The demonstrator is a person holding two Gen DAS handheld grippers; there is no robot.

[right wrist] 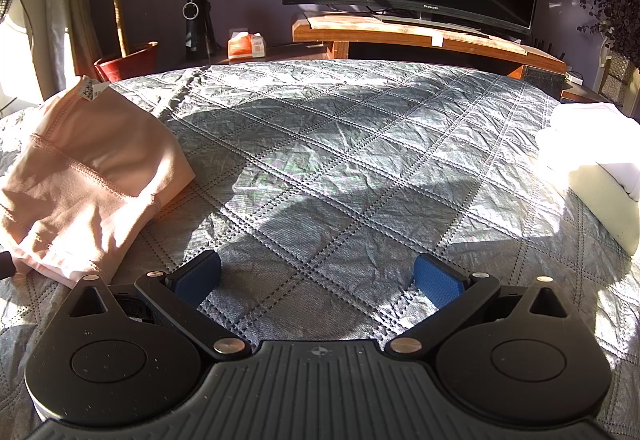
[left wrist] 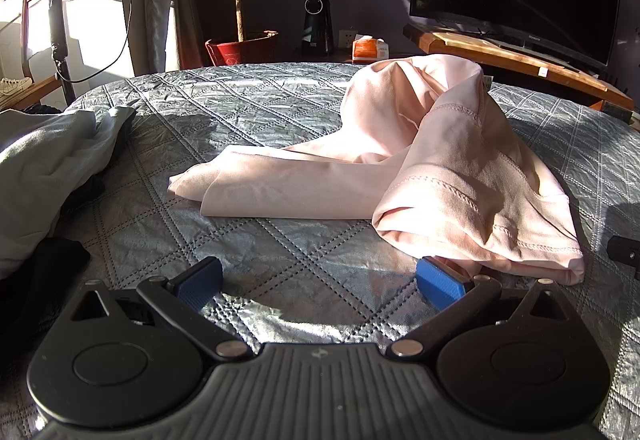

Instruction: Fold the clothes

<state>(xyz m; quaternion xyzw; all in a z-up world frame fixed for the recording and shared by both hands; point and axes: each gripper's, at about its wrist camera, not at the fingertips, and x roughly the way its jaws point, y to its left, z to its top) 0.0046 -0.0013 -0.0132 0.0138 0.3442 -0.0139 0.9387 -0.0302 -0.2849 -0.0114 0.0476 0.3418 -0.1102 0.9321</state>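
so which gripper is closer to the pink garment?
Left. The left gripper, open, has its right pad at the pink garment's near hem. The right gripper, open, sits over bare quilt, garment off its left.

Low hard sun from my nine o'clock glares off the bed [right wrist: 340, 144]; long shadows; fisheye-bent edges; focus sharp.

Pale pink garment [left wrist: 440, 168] on grey diamond-quilted bedspread [right wrist: 340, 160]; gripper pads [right wrist: 434, 280] blue.
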